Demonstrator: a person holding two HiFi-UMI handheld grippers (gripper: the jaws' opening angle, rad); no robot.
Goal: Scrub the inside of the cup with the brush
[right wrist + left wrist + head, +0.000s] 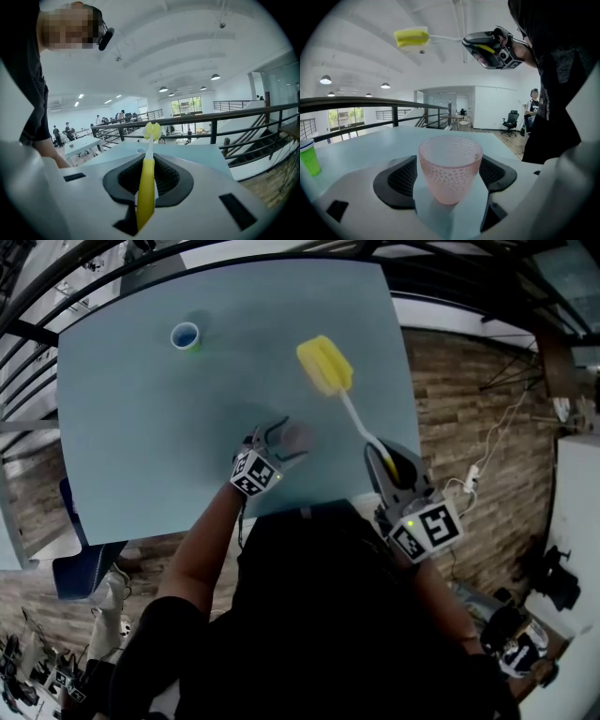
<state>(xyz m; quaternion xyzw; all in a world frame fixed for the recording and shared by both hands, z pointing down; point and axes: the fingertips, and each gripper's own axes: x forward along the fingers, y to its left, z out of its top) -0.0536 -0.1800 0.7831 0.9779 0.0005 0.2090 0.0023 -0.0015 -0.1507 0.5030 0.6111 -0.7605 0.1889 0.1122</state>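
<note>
Presently gripping a pink dimpled cup (450, 173) upright between the fingers (398, 180) of the left gripper (277, 440), one dark pad against each side just below the rim, mouth facing up and empty. Sits close to the near edge of the pale blue surface (141, 427), about midway along it; cannot tell whether the base rests on the surface or hangs just above. Over at the right gripper (389, 465), fingers (122, 180) closed on the yellow handle of the brush (146, 192), clamped low down on the handle, thin white stem running out past the fingertips. Ends in a yellow sponge head (325, 367), held in the air over the right half of the surface, up and to the right of the cup and well apart from it. Not yet inside the cup. Off toward the far left corner, a green cup (186, 337) with a blue rim, standing alone.
</note>
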